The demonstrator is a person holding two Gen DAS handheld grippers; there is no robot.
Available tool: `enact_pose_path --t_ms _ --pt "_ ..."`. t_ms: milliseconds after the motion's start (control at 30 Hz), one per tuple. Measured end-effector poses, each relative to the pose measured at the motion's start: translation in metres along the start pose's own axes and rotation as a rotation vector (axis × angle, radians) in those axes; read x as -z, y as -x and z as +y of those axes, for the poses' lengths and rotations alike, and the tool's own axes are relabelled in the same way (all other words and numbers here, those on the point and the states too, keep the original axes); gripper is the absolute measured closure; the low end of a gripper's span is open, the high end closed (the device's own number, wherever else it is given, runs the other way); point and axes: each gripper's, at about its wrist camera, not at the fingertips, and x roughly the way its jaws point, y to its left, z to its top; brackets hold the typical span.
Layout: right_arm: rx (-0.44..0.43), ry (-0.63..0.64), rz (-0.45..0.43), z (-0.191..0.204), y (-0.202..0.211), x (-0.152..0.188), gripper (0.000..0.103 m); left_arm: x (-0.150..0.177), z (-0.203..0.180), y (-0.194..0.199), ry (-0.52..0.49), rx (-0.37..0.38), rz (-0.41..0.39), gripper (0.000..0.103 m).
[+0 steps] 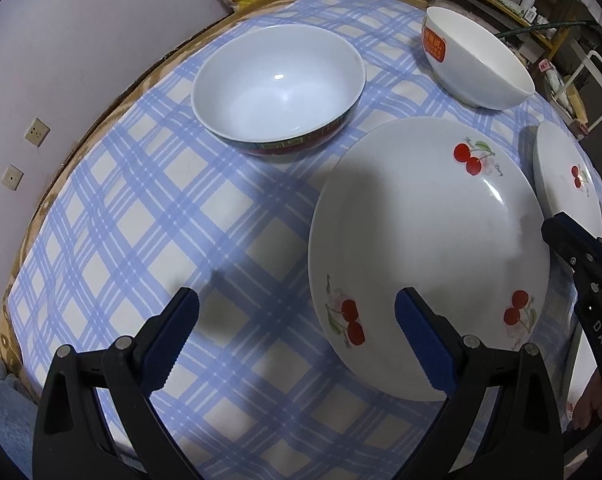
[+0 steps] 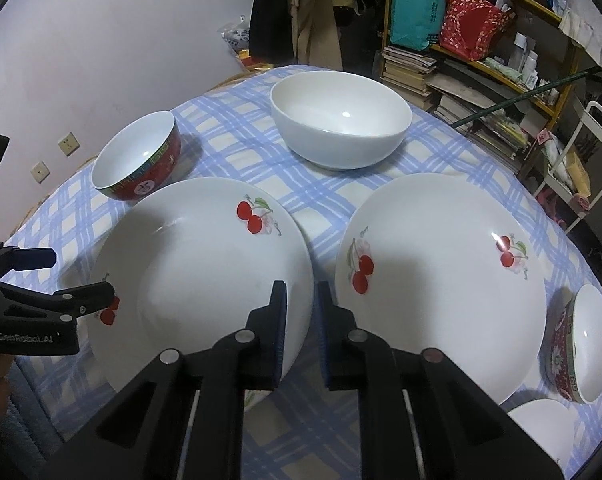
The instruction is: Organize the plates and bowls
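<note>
Two white cherry-print plates lie on the checked tablecloth: the left plate (image 2: pixel 205 276) (image 1: pixel 429 248) and the right plate (image 2: pixel 441 280) (image 1: pixel 565 184). A red-rimmed bowl (image 2: pixel 139 164) (image 1: pixel 277 88) and a plain white bowl (image 2: pixel 341 120) (image 1: pixel 477 60) stand behind them. A second red patterned bowl (image 2: pixel 581 344) lies at the right edge. My left gripper (image 1: pixel 297 312) is open, its right finger over the left plate's near rim. My right gripper (image 2: pixel 302 292) has a narrow gap between its jaws, which straddle the left plate's right rim.
The round table's edge (image 1: pixel 101 120) curves along the left, near a wall with sockets (image 1: pixel 37 132). Cluttered shelves with books and bags (image 2: pixel 461 60) stand behind the table on the right. Another white dish (image 2: pixel 541 420) shows at the bottom right.
</note>
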Motion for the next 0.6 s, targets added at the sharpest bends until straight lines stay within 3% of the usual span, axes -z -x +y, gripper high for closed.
enact_pose_path --t_ms 200,300,433,533,600 --pt "0.005 -0.004 0.015 0.000 -0.006 0.002 0.088 0.005 -0.005 -0.001 -0.037 -0.030 0.010 0.006" --pt "0.001 -0.012 0.024 0.000 -0.010 0.002 0.088 0.005 -0.006 -0.010 -0.041 -0.027 0.041 0.017" --pt "0.006 -0.016 0.021 -0.001 -0.011 0.003 0.088 0.003 -0.007 -0.014 -0.039 0.001 0.049 0.023" --pt "-0.009 -0.036 0.029 -0.004 -0.013 0.003 0.088 0.001 -0.009 -0.015 -0.046 0.027 0.046 0.036" --pt "-0.026 -0.040 0.035 -0.004 -0.014 0.003 0.088 0.000 -0.010 -0.017 -0.049 0.044 0.051 0.054"
